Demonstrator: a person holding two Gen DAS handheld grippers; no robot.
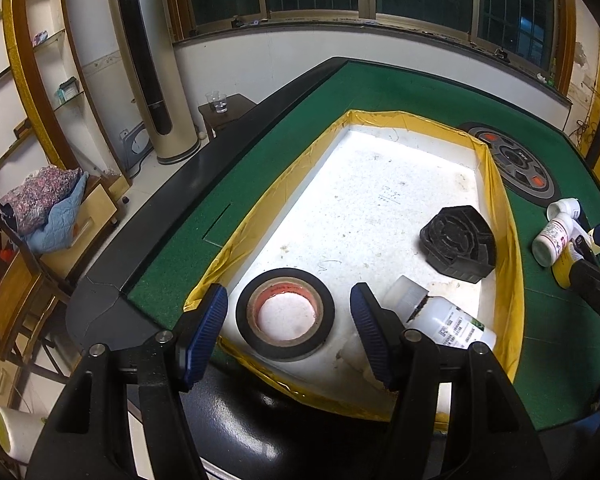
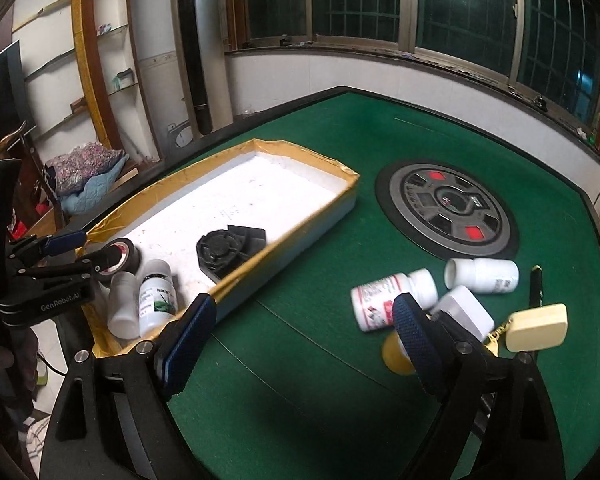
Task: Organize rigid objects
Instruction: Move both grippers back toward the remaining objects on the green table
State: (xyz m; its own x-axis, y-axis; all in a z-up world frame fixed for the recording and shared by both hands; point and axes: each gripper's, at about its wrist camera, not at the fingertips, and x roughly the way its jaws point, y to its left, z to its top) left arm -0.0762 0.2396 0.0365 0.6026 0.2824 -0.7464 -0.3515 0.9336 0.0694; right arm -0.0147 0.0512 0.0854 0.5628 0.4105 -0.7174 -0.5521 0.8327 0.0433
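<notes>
A white tray with yellow-taped rim (image 1: 504, 216) (image 2: 300, 216) sits on the green table. In it lie a black tape roll (image 1: 285, 314) (image 2: 120, 254), a black plastic part (image 1: 458, 244) (image 2: 230, 250) and a white bottle with a green label (image 1: 444, 320) (image 2: 158, 296); a second plain white bottle (image 2: 122, 306) lies beside it. My left gripper (image 1: 288, 332) (image 2: 82, 254) is open, its fingers either side of the tape roll. My right gripper (image 2: 300, 344) is open and empty over the felt. White bottles (image 2: 392, 296) (image 2: 482, 274) (image 1: 552, 236) lie right of the tray.
A round control panel (image 2: 446, 210) (image 1: 512, 164) is set in the table centre. A yellow-capped object (image 2: 396, 354), a white box (image 2: 466, 312), a cream keychain tag (image 2: 536, 328) and a dark pen (image 2: 536, 286) lie near my right finger. A shelf, a fan tower and a side table stand left.
</notes>
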